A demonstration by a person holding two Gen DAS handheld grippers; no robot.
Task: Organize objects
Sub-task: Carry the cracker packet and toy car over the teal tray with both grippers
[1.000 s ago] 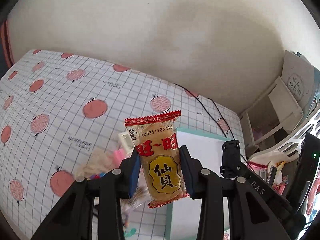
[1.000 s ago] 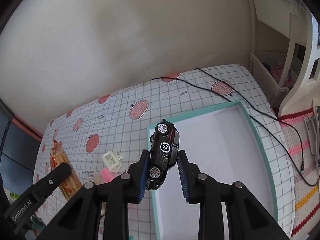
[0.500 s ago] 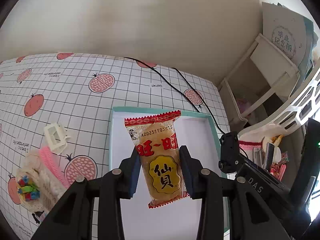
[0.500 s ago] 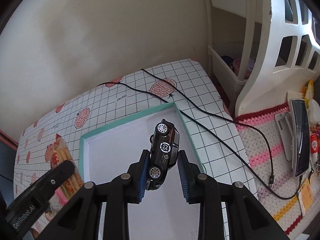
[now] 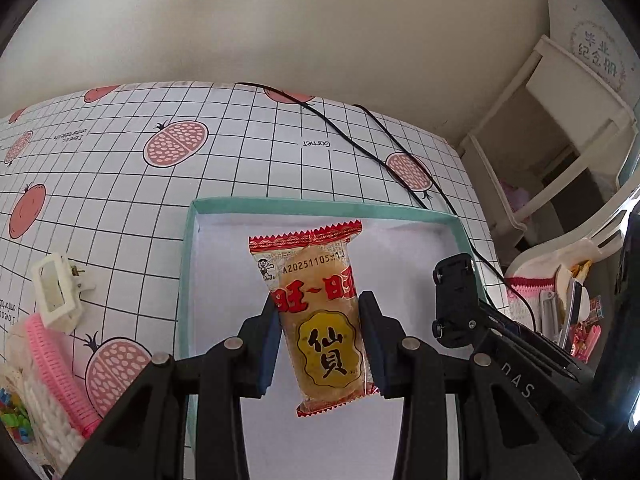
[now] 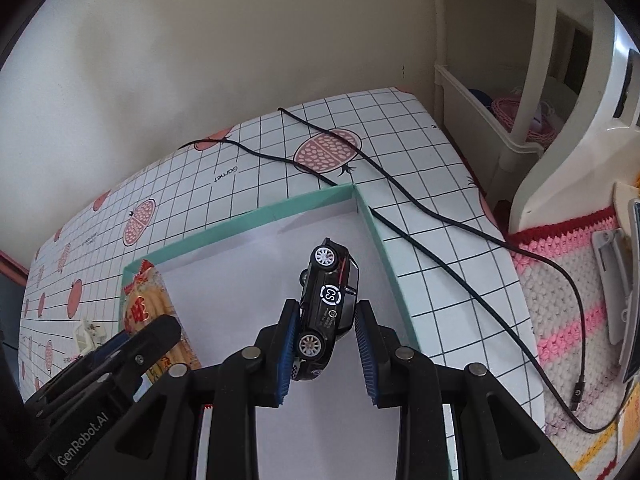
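Left tongs (image 5: 319, 340): pinching the snack packet (image 5: 320, 320) at mid-body, upright above the box.
Snack packet: judged light, crinkly, contents brittle; hold gently by the flat sides.
Right tongs (image 6: 325, 344): clamped on the toy car (image 6: 326, 308), nose-up over the box.
Toy car: judged rigid, smooth; may slip.
Teal-rimmed box (image 5: 186, 280): white floor bare, on the tabletop (image 5: 248, 160).
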